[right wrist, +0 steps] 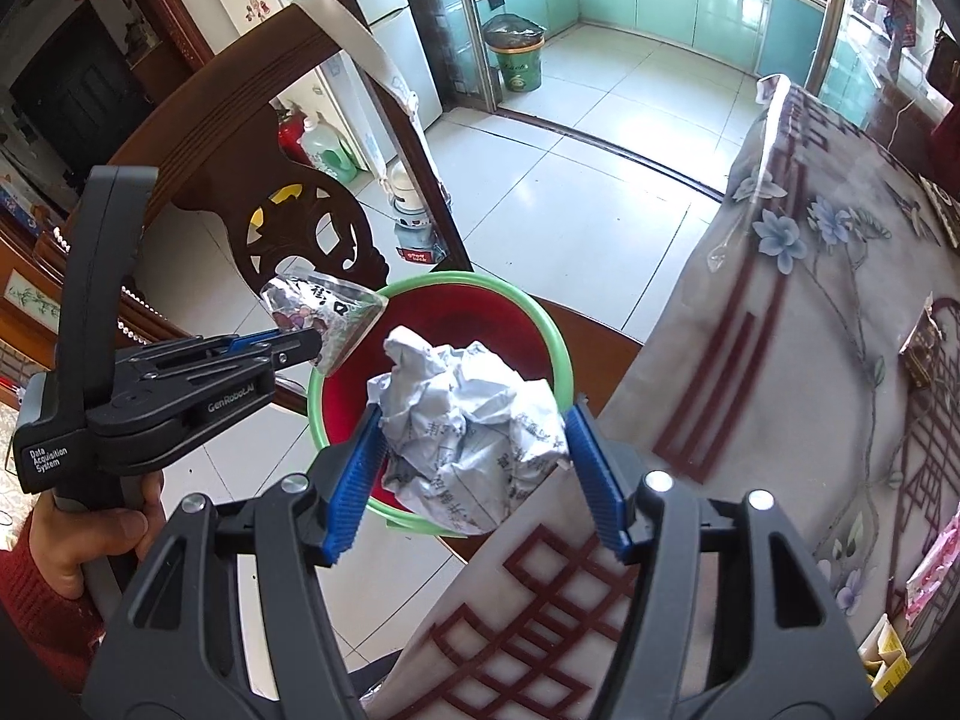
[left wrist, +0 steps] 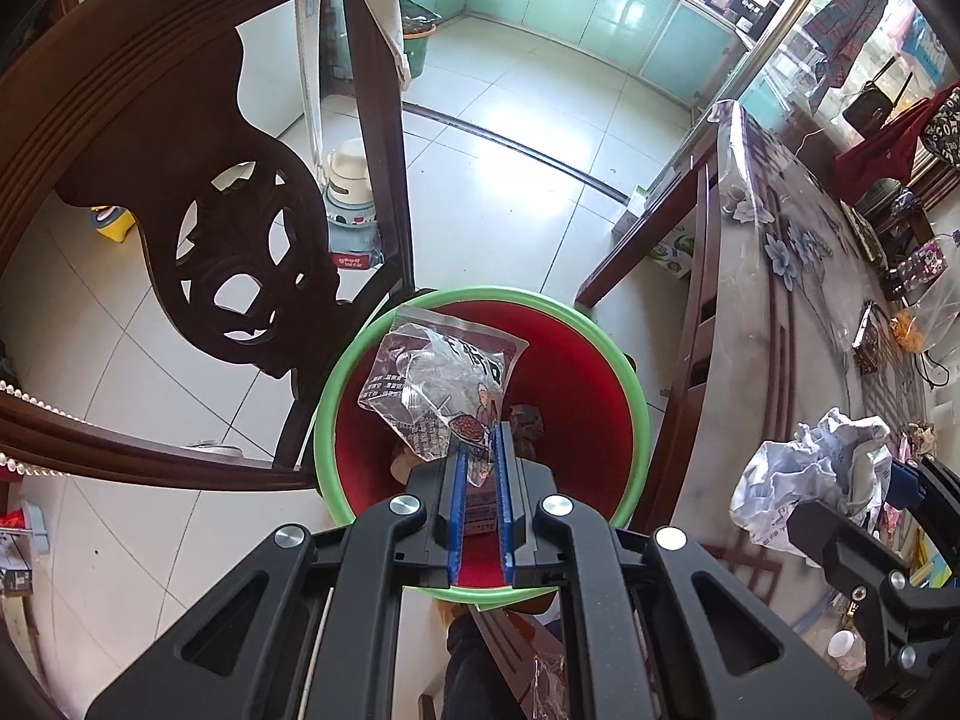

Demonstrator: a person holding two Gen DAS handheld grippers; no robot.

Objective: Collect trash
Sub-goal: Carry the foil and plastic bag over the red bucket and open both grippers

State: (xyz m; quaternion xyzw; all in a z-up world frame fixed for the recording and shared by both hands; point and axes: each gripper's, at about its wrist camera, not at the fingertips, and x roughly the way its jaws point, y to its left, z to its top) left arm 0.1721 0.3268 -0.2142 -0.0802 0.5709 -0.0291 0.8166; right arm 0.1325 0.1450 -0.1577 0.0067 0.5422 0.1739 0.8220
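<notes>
A red bin with a green rim (left wrist: 602, 331) stands on the floor between a chair and the table. My left gripper (left wrist: 480, 444) hangs over its mouth, shut on a clear printed snack wrapper (left wrist: 432, 378) that dangles above the inside of the bin. In the right wrist view my right gripper (right wrist: 474, 420) is shut on a crumpled ball of white printed paper (right wrist: 468, 420), at the table's edge and above the bin's near rim (right wrist: 543, 315). The left gripper (right wrist: 300, 348) and wrapper (right wrist: 327, 309) show there at the left, held by a hand. Some dark trash lies at the bin's bottom.
A carved dark wooden chair (left wrist: 180, 180) stands close at the bin's left. The table with a floral plastic cover (left wrist: 780, 276) borders it on the right, with bags and small items at its far end. A second bin (right wrist: 516, 60) stands in the kitchen doorway; bottles sit behind the chair.
</notes>
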